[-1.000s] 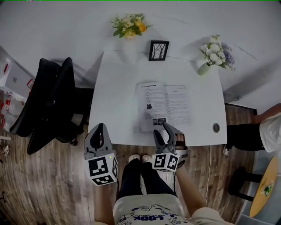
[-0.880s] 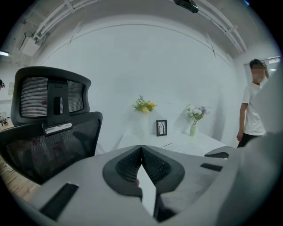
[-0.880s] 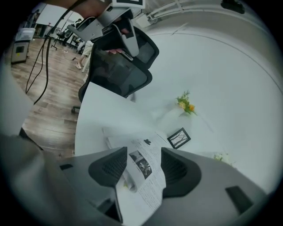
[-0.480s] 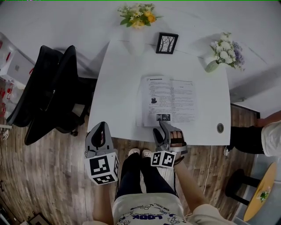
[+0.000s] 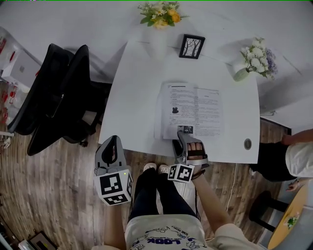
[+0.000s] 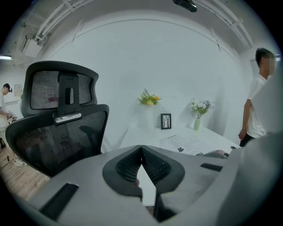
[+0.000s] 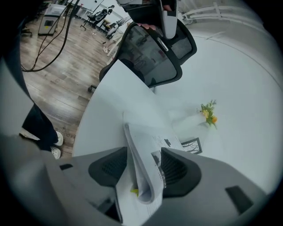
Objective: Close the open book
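The open book (image 5: pixel 193 110) lies flat on the white table (image 5: pixel 132 107), with printed pages facing up. My right gripper (image 5: pixel 183 140) is at the book's near edge, on the left page close to the spine. In the right gripper view a curled bundle of the book's pages (image 7: pixel 146 150) fills the gap between the jaws, and my right gripper (image 7: pixel 143 154) is shut on it. My left gripper (image 5: pixel 111 145) hangs over the wooden floor, left of the person's legs and short of the table. In its own view the left gripper (image 6: pixel 141 152) is shut with nothing in it.
A black mesh office chair (image 5: pixel 54 97) stands left of the table. At the table's far edge are a yellow flower vase (image 5: pixel 160 14), a small picture frame (image 5: pixel 191 46) and a white flower vase (image 5: pixel 254 56). A person (image 5: pixel 293 156) stands to the right.
My right gripper has moved forward from the table's near edge onto the book's lower edge, and its jaws have narrowed on the pages. The left gripper has stayed put.
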The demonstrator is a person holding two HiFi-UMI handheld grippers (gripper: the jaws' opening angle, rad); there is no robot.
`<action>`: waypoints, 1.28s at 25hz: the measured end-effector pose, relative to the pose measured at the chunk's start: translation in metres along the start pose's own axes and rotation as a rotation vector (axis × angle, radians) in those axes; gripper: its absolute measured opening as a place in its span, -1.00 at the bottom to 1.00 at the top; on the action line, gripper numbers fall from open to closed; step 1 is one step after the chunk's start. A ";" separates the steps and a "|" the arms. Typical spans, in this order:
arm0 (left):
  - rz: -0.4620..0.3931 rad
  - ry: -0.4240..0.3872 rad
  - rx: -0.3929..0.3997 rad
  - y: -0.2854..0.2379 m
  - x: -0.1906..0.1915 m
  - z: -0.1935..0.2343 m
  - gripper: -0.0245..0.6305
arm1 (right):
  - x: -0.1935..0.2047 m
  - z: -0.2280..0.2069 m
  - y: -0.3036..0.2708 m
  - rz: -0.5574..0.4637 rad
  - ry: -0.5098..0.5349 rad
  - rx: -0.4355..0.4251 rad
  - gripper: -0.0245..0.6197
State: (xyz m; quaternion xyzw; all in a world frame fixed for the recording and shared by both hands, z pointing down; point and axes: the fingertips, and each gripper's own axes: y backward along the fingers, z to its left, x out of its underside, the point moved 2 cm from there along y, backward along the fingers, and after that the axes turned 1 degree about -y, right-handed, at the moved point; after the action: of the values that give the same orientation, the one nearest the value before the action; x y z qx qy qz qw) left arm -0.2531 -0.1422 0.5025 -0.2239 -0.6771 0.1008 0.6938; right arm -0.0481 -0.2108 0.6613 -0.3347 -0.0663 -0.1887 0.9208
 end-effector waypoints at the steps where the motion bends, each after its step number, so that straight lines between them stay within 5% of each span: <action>1: 0.002 0.001 -0.003 0.001 0.001 0.001 -0.85 | -0.001 0.000 -0.001 -0.002 0.011 0.002 -0.19; 10: 0.004 0.011 -0.021 0.005 0.002 0.004 -0.85 | -0.010 0.001 -0.011 -0.001 0.038 0.022 -0.21; 17: -0.004 0.012 -0.025 0.006 -0.002 0.002 -0.85 | -0.013 0.006 -0.007 -0.025 0.001 0.018 -0.54; 32: -0.060 -0.012 0.040 0.001 -0.031 -0.030 -0.85 | -0.004 -0.041 0.034 -0.120 -0.461 0.041 -0.68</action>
State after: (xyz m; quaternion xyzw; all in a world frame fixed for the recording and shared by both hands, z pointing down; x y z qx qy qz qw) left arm -0.2249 -0.1604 0.4749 -0.1889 -0.6855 0.0950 0.6967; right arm -0.0384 -0.2120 0.6092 -0.3455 -0.2984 -0.1604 0.8751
